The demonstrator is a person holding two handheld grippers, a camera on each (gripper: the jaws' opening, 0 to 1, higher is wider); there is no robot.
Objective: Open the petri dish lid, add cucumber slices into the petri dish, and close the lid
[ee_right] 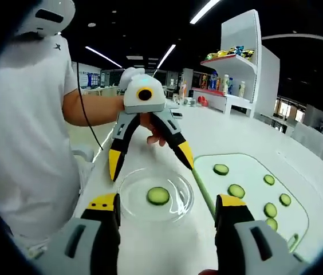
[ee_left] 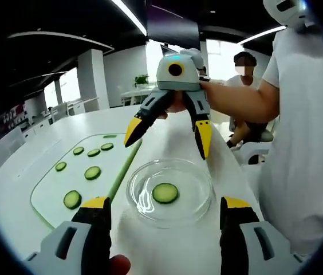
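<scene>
**One slice in the dish, both grippers empty**

The clear petri dish (ee_left: 170, 192) sits uncovered on the white table (ee_left: 167, 252) with one cucumber slice (ee_left: 165, 193) inside — near its centre. Beside it lies a pale green cutting board (ee_left: 47, 192) carrying more cucumber slices (ee_left: 92, 172). The left gripper (ee_left: 164, 211) hovers near the dish, jaws spread wide, holding nothing. The right gripper (ee_left: 167, 134) hangs above the far rim — jaws apart and empty too.
</scene>
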